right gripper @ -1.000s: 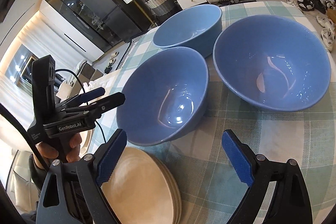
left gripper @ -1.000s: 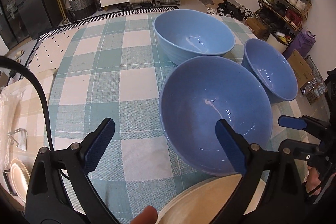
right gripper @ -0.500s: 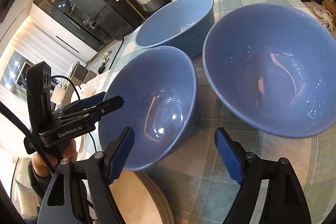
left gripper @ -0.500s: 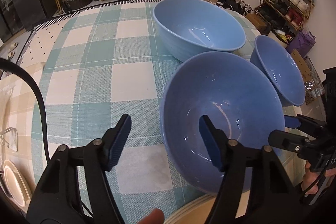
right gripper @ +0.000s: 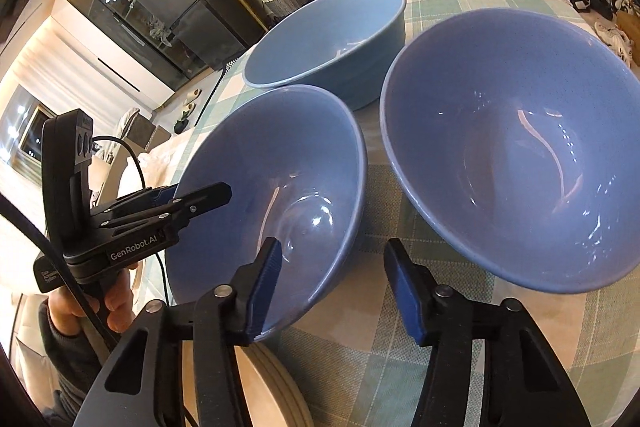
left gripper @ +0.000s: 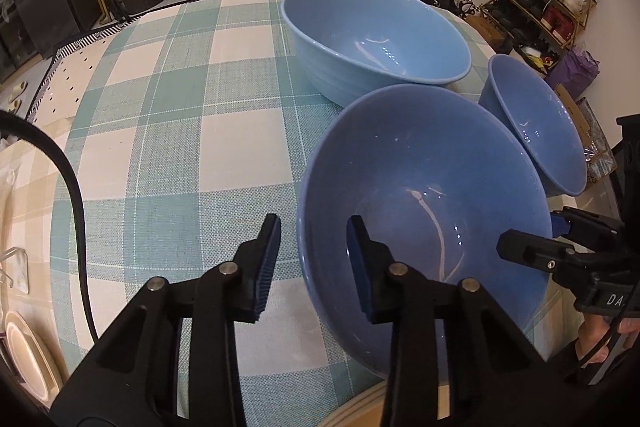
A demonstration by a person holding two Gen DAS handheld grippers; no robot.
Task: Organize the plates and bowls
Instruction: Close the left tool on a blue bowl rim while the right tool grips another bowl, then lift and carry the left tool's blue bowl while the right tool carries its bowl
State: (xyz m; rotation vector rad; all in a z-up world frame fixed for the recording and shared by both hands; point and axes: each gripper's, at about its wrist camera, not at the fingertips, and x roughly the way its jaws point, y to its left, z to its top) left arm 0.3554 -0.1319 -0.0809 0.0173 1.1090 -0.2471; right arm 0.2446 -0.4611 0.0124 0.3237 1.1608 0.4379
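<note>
Both grippers have dropped toward the near blue bowl (left gripper: pixel 420 187) on the checked tablecloth (left gripper: pixel 160 107), jaws just closing astride opposite rims: left gripper (left gripper: pixel 314 259) narrow, right gripper (right gripper: pixel 332 287) half-wide, neither pressing yet. Glazed ceramic looks heavy, slick, chippable, so grip the rim squarely

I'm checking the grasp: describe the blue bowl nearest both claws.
The bowl is glossy, deep, periwinkle blue, ceramic-looking, empty, upright on the checked tablecloth. The left claw and right claw each straddle its rim, one finger inside, one outside; their jaws have just been closing but don't yet press it.
</note>
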